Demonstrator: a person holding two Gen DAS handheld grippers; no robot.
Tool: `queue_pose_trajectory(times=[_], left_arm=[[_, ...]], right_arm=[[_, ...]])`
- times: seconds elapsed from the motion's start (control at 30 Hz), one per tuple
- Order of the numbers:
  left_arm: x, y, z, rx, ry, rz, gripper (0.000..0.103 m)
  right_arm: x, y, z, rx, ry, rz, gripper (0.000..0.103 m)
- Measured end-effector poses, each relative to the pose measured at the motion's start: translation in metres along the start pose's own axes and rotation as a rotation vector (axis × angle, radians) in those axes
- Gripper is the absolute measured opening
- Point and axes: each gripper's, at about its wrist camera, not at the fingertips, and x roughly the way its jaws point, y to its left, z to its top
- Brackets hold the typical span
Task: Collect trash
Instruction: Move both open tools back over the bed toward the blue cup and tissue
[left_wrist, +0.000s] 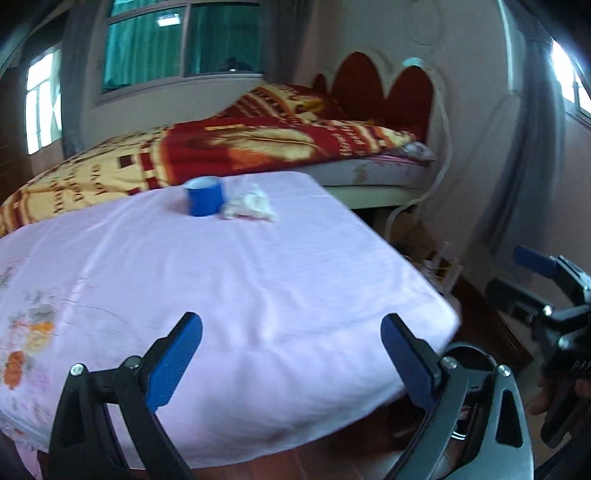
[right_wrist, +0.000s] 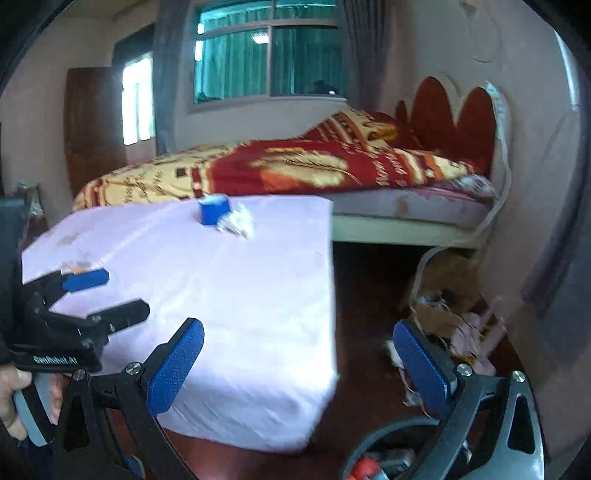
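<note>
Both grippers, left gripper (left_wrist: 291, 358) and right gripper (right_wrist: 299, 365), hang empty with jaws spread wide; crumpled white tissue wad (left_wrist: 249, 204) lies touching the blue cylindrical cup (left_wrist: 204, 195) far across the pink-sheeted worktop (left_wrist: 229, 295), so approach tissue's free side to avoid toppling the cup.

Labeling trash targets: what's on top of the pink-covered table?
On the pink cloth: a blue cylinder and, beside it, crumpled white paper, near the far edge. The cloth covers the table itself, so nothing beneath it can be seen.
</note>
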Motion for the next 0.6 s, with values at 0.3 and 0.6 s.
queue_pose_trajectory(times=[0.3,0.6], left_arm=[[0.026,0.074,0.041,-0.019,-0.016,0.068,0.098],[0.104,0.119,0.075,0.0,0.036,0.112,0.091]], right_arm=[[0.074,0.046,0.062,-0.016,0.044,0.085,0.103],[0.205,0.073,0.108,-0.091,0.173,0.125,0.09]])
